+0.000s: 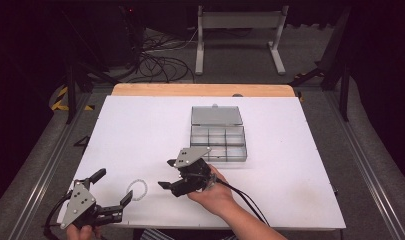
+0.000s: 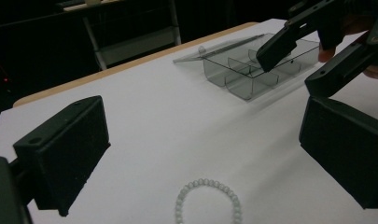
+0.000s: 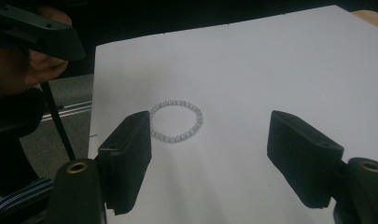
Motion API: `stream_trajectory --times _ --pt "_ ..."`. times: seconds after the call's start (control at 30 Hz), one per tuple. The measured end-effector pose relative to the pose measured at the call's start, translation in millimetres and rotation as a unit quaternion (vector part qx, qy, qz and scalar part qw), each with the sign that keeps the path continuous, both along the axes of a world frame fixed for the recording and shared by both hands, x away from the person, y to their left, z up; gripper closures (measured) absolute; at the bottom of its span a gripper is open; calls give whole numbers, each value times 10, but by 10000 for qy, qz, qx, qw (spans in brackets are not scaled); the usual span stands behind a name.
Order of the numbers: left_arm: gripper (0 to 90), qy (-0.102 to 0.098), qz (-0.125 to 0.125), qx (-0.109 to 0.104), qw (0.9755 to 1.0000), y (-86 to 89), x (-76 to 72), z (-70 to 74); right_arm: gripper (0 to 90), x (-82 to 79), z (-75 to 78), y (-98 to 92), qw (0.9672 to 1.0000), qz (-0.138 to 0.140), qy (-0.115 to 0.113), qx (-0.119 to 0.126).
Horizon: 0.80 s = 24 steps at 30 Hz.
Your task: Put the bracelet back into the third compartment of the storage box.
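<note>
Resting at about 7 o'clock on the white tabletop (image 1: 140, 125), near its front left corner, the left gripper (image 1: 113, 189) has its jaws wide apart with nothing between them, and it points toward 2 o'clock. Just beyond its jaw tips lies a bracelet of pale beads (image 1: 138, 189), flat on the tabletop and touched by neither gripper; in the left gripper view the bracelet (image 2: 208, 201) lies low between the two black jaws. At about 6 o'clock a hand (image 1: 212, 192) holds the right gripper (image 1: 167, 174), which points left toward the bracelet with jaws apart and empty; in the right gripper view the bracelet (image 3: 176, 121) lies just ahead of the left jaw. Past centre, toward 1 o'clock, a clear compartment box (image 1: 218, 144) stands with its lid open.
</note>
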<state>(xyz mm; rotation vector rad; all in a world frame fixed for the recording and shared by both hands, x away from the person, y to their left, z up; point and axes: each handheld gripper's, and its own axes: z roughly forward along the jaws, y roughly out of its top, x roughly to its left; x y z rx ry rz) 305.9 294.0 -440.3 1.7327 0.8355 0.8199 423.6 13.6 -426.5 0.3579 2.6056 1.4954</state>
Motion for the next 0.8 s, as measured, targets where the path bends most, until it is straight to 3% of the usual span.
stream_trajectory --times 0.37,0.8 --pt "23 20 0 -29 10000 12 -1 2 380 86 -157 308 9997 60 242 -23" --pt "23 16 8 -62 10000 26 -2 8 415 149 -351 556 9991 118 354 -188"
